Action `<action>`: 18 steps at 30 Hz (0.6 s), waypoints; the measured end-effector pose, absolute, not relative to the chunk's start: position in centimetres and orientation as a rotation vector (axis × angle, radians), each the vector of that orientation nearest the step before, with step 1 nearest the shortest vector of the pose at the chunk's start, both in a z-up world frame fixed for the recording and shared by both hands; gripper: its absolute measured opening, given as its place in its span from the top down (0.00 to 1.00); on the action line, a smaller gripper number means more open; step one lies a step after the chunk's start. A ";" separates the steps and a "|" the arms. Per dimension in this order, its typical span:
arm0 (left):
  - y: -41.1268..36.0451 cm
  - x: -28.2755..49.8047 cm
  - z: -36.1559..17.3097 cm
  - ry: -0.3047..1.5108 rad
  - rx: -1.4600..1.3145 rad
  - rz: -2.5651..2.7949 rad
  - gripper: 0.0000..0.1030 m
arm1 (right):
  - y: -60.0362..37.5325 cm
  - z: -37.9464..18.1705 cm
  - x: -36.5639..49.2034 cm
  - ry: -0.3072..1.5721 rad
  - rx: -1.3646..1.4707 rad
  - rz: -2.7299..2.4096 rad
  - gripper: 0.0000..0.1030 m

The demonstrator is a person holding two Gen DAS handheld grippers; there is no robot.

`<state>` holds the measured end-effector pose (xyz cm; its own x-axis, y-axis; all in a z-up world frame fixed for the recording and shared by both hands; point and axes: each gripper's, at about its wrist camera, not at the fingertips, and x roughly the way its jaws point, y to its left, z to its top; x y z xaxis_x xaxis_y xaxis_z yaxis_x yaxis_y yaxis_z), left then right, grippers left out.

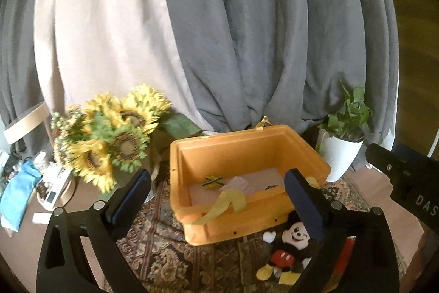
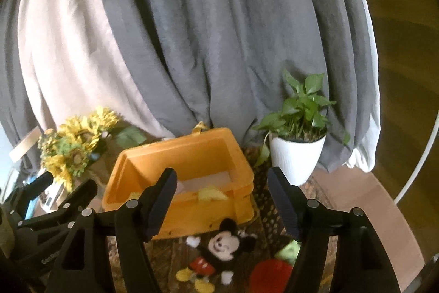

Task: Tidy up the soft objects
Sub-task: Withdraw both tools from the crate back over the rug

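Note:
An orange bin (image 1: 241, 144) (image 2: 192, 153) stands on the patterned rug with yellow strap handles and small yellow-and-black items on its pinkish floor. A Mickey Mouse plush (image 1: 288, 246) (image 2: 219, 251) lies on the rug just in front of the bin. A red and green soft toy (image 2: 271, 271) lies to its right, partly hidden by a finger. My left gripper (image 1: 219, 199) is open and empty above the bin's front edge. My right gripper (image 2: 222, 202) is open and empty above the plush and the bin's front wall.
A sunflower bouquet (image 1: 115, 139) (image 2: 74, 147) stands left of the bin. A white potted plant (image 1: 343, 153) (image 2: 296, 153) stands to its right. Grey and cream curtains (image 1: 219, 32) hang behind. Clutter (image 1: 33, 188) lies at far left. The other gripper (image 1: 406, 177) shows at right.

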<state>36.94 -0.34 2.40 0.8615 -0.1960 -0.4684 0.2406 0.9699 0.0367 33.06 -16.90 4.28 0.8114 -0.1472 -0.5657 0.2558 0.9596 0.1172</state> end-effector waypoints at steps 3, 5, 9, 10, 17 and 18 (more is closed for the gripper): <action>0.5 35.1 2.4 0.461 0.108 -0.212 0.00 | -16.1 4.2 31.6 0.600 0.184 -0.201 0.32; 0.9 33.9 2.3 0.443 0.119 -0.196 0.00 | -15.7 4.0 30.7 0.606 0.183 -0.191 0.32; 1.9 32.0 1.9 0.435 0.126 -0.175 0.00 | -14.6 3.2 29.0 0.635 0.177 -0.181 0.32; 2.2 31.4 1.6 0.435 0.132 -0.171 0.00 | -14.3 2.9 28.7 0.644 0.178 -0.178 0.32; 3.7 28.9 -0.4 0.484 0.145 -0.161 0.00 | -12.5 0.5 26.6 0.738 0.168 -0.149 0.32; 3.9 28.7 -0.6 0.489 0.147 -0.160 0.00 | -12.2 0.1 26.4 0.753 0.165 -0.145 0.32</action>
